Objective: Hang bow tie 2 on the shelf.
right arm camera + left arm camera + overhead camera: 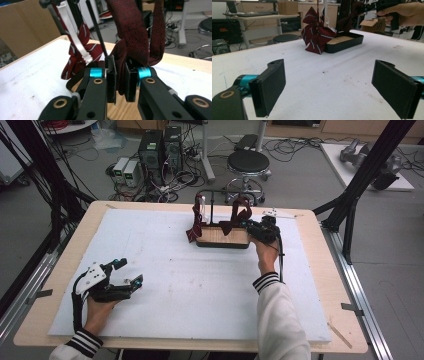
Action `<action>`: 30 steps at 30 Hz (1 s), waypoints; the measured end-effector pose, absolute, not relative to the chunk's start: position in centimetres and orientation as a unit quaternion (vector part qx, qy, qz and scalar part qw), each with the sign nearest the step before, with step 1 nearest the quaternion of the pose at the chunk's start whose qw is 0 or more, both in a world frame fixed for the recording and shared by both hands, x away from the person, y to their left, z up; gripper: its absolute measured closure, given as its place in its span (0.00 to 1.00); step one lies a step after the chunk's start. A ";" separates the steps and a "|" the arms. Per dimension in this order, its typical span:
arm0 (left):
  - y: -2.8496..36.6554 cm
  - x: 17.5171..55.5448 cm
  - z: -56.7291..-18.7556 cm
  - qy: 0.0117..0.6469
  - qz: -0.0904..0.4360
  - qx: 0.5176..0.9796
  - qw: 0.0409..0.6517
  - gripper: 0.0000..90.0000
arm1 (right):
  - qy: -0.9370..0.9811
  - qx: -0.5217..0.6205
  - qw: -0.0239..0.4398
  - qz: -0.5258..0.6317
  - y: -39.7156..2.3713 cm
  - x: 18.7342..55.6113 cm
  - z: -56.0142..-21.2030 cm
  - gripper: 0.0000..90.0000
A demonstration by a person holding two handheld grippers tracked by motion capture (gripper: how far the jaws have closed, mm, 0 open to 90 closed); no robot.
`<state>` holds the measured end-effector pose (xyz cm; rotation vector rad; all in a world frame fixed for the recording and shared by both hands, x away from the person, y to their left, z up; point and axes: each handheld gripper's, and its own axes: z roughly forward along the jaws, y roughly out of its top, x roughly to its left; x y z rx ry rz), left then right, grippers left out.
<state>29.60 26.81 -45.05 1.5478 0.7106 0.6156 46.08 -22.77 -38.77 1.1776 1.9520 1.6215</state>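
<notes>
High view: right gripper (248, 226) at far side of desk (320, 285), clenched on plain dark red bow tie (239, 217) hanging from black rack (211, 205); probably gripping low on the cloth to pull it off the bar or settle it over the wood-lined tray (222, 238); striped bow tie (196, 222) on rack's left end, draping down beside tray edge, untouched; right gripper view: pads squeezed tight on the dark red fold (125, 50), white strap (75, 40) of striped one dangling just beside, apart from pads; left gripper (126, 274) released, resting near desk's near-left corner, well apart from rack, likely parked to stay out of the way; left gripper view: pads (270, 87) spread wide, nothing between, only white mat (324, 82) ahead.
</notes>
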 end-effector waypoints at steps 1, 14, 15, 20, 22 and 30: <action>26.8 29.6 -45.1 0.309 0.267 0.672 0.617 0.14 | 0.687 0.415 0.171 0.571 -22.8 46.1 -38.8 0.93; 26.8 29.6 -45.1 0.309 0.267 0.672 0.617 0.14 | 0.682 0.434 0.176 0.562 -23.5 46.9 -39.7 0.93; 26.8 29.6 -45.1 0.309 0.267 0.673 0.617 0.14 | 0.681 0.435 0.174 0.562 -23.5 46.9 -39.8 0.93; 26.8 29.6 -45.1 0.309 0.267 0.672 0.617 0.14 | 0.681 0.439 0.176 0.558 -23.6 47.0 -39.9 0.93; 26.8 29.6 -45.1 0.309 0.267 0.673 0.617 0.14 | 0.687 0.434 0.181 0.554 -23.6 46.9 -39.8 0.91; 26.8 29.6 -45.1 0.308 0.268 0.673 0.617 0.14 | 0.686 0.424 0.184 0.561 -23.4 46.8 -39.5 0.71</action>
